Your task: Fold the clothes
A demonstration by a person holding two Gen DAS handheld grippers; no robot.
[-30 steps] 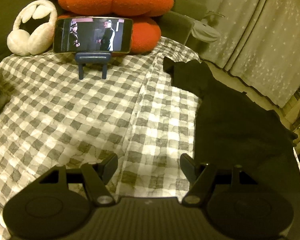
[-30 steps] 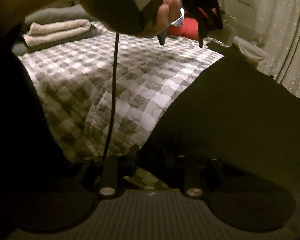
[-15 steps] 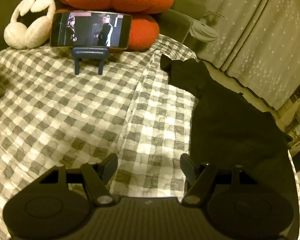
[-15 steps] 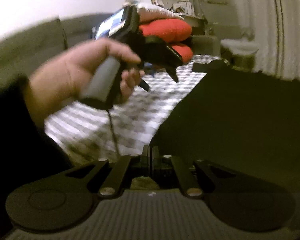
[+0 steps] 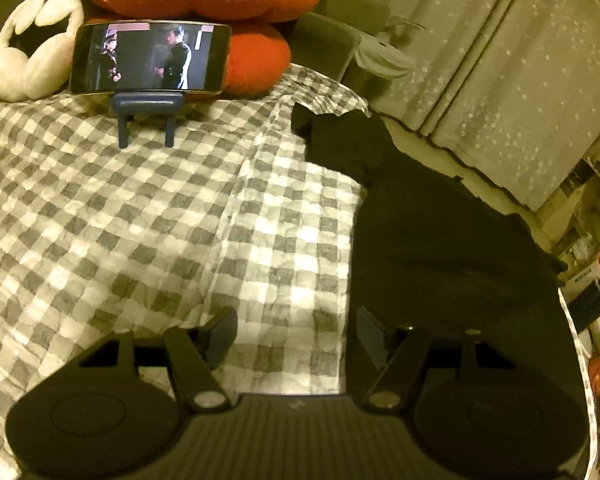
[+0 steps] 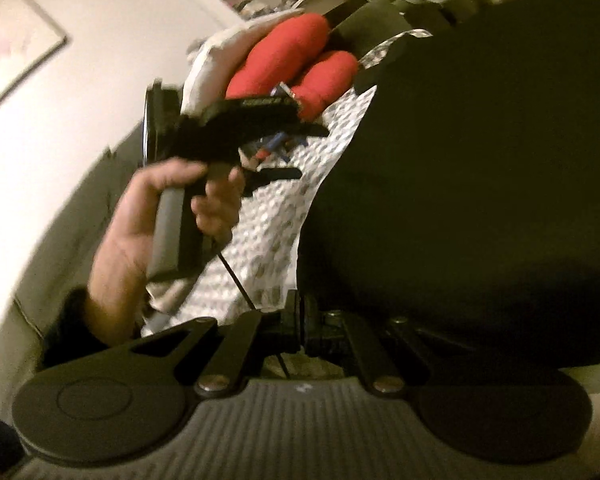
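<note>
Our right gripper [image 6: 302,326] has its 2 jaws pressed together at the edge of the black garment [image 6: 480,160], apparently pinching it. Our left gripper [image 5: 296,334] is closing slowly, nothing between its jaws. The garment lies on the checked bedspread [image 5: 140,220], right of the left gripper. A thin pinch could slip mid-lift, dropping the fold crooked.
</note>
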